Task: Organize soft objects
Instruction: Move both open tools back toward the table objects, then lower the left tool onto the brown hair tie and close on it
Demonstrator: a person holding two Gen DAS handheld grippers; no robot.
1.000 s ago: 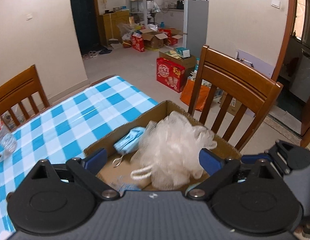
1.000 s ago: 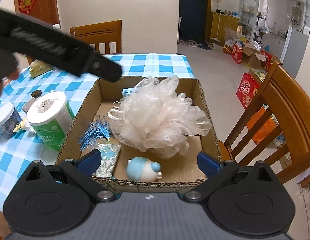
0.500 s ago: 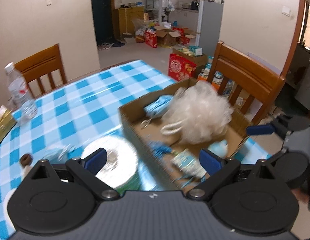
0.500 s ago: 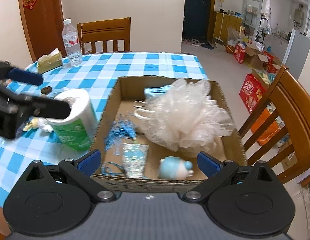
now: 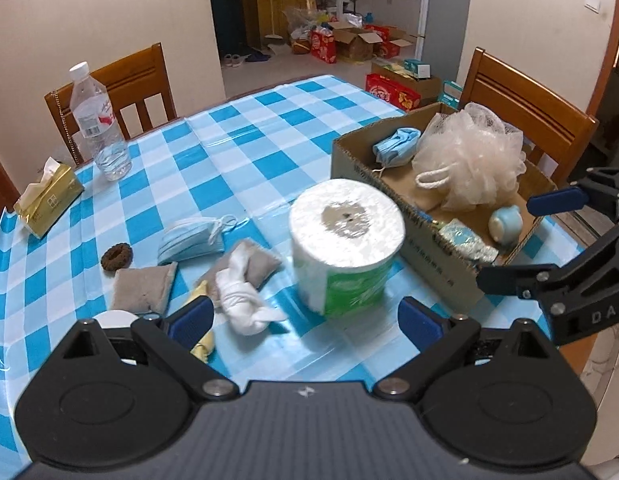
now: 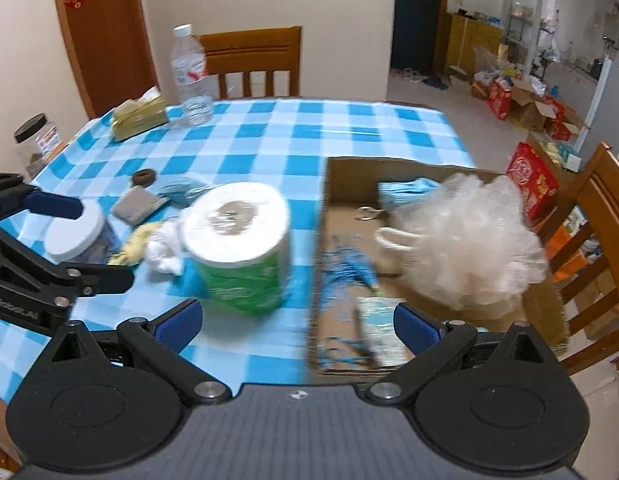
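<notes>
left wrist view has my left gripper with jaws wide apart and empty, lined up on the toilet roll standing upright just beside the cardboard box — i read that as the next thing to go in. the box sits at the table corner so both hands reach it; the bath pouf, a blue mask and a small blue toy already lie inside. loose on the checked cloth: another mask, grey pads, a white rag, a brown hair tie. my right gripper is spread open too, holding nothing — it hovers near the box's front edge, leaving the roll to the left.
</notes>
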